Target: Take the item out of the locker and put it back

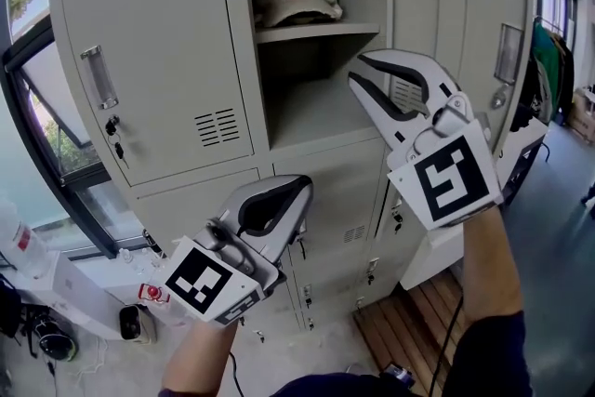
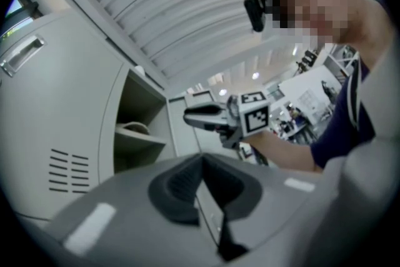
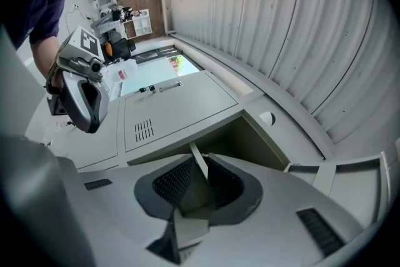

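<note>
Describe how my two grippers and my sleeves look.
The left gripper and right gripper have pale grey, rounded shells with textured black pads lining the jaws. The left cube and right cube are white with black square markers. A dark cable trails by the right arm. The sleeve is dark navy.
</note>
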A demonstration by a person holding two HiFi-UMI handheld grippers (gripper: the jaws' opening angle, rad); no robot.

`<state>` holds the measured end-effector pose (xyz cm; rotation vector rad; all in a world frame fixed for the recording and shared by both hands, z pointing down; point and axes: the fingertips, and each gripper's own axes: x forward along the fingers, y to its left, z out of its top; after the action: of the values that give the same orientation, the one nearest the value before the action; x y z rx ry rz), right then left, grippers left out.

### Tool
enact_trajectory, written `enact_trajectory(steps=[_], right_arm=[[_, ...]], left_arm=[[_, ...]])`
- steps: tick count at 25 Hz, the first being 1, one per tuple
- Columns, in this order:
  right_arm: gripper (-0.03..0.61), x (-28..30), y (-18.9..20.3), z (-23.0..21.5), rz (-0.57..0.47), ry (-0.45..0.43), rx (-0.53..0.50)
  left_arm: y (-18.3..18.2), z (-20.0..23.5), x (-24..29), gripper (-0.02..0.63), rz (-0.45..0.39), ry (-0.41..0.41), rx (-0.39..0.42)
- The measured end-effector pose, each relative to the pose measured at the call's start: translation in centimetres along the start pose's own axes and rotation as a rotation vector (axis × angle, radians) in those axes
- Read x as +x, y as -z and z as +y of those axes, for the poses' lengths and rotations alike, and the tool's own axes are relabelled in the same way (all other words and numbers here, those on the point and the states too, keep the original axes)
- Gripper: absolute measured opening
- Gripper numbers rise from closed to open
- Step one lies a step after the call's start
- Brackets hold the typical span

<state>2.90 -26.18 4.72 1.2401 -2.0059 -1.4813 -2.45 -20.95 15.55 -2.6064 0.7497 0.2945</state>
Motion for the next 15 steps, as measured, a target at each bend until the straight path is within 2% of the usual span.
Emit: enact_trajectory(steps=[10, 15], right_arm=[[0.071, -4.0, 0.9, 4.6, -0.030, 0.011, 0.133], [0.069, -5.4, 1.4, 7.1, -0.062, -0.001, 0.253]], left_arm=[[1.5, -1.1, 0.1, 0.005, 0.039, -0.001, -0.012], [2.7, -1.1, -0.1, 0.005, 0.061, -0.013, -0.024]])
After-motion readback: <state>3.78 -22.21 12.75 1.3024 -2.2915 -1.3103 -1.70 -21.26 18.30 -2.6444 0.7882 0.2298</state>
